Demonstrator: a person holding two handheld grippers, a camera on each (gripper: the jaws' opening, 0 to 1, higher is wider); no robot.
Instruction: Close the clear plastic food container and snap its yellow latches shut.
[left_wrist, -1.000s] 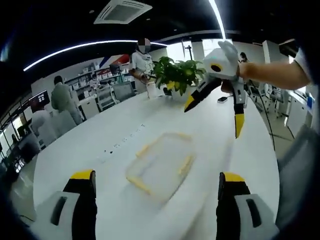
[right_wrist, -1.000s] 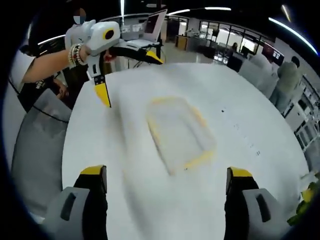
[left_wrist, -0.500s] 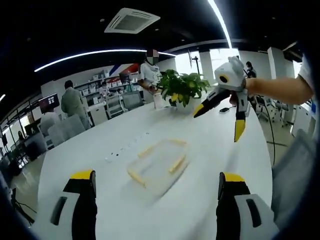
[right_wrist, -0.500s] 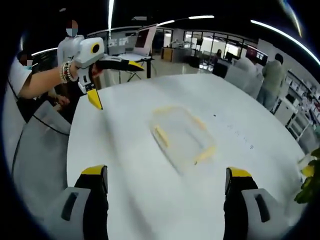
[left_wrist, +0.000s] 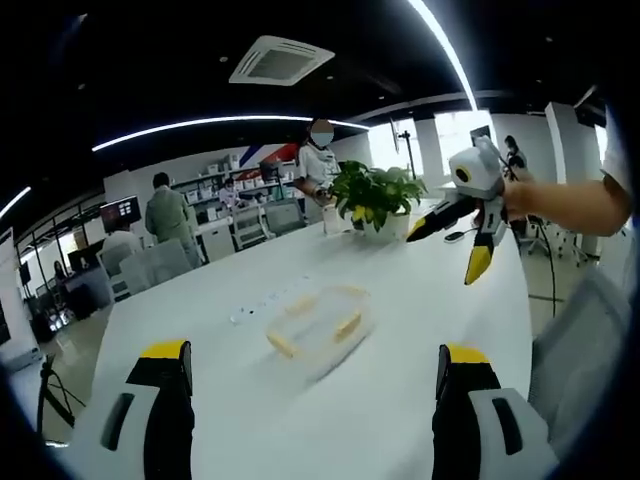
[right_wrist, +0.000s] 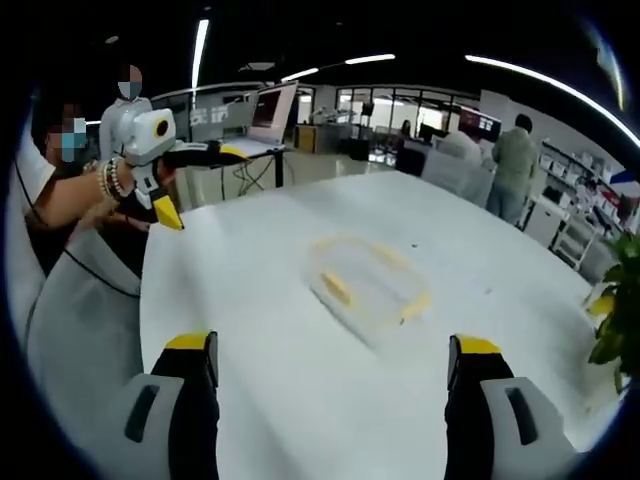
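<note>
container (left_wrist: 318, 328) sat mid-table (left_wrist: 420, 300), apart from both grippers | plant (left_wrist: 374, 194) stood behind it at table's far end | right gripper (left_wrist: 455, 238) hung above table, right of container | left gripper (right_wrist: 190, 180) hung over table's left edge

White table with a container and a plant

The long white table (left_wrist: 400, 330) carries the clear container (left_wrist: 318, 327) with yellow latches mid-frame; a potted plant (left_wrist: 375, 197) stands at its far end, upper centre
</note>
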